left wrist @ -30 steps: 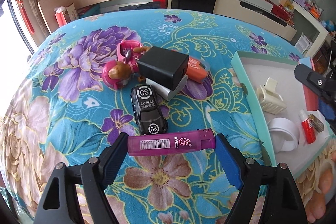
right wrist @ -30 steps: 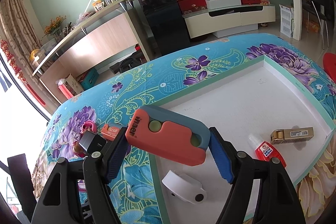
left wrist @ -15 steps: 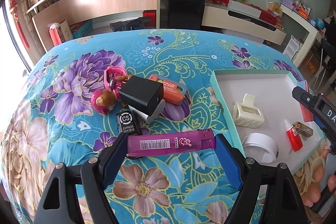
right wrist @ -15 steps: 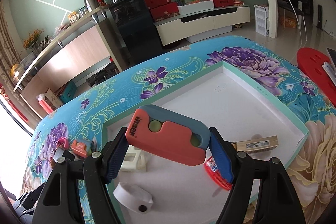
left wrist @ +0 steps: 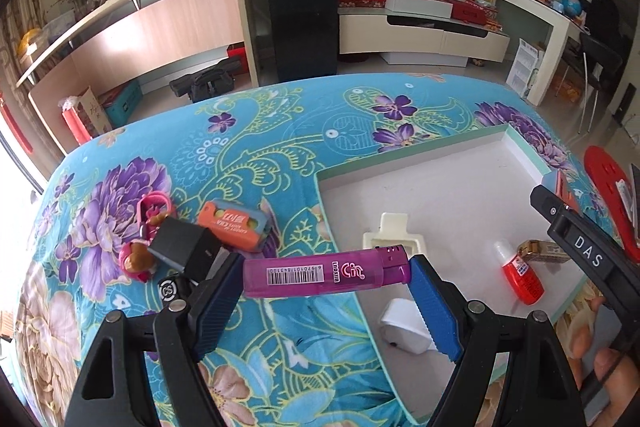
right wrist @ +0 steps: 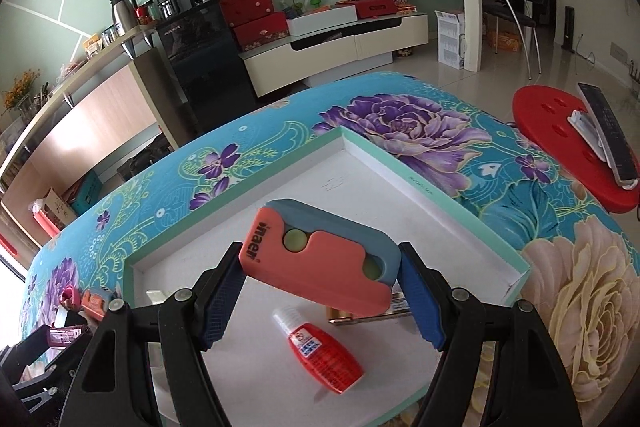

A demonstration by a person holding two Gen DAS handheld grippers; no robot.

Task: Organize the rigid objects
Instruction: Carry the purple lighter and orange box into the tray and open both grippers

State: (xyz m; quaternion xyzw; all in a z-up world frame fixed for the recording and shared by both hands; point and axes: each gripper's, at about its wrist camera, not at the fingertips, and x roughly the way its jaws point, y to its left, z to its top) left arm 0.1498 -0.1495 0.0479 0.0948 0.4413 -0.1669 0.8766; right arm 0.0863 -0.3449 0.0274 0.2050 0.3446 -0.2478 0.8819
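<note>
Item count, both views combined:

- Grippers: two. The left gripper carries one purple lighter; the right gripper carries one orange-and-blue utility knife.
- Trays: one shallow tray with a mint-green rim.
- Items lying in the tray: four. One red correction-fluid bottle, one small gold box, one cream plastic clip, one white rounded item.
- Items lying on the floral cloth: four visible. One second orange-and-blue knife, one black block, one pink toy figure, one black toy car, largely hidden.
</note>
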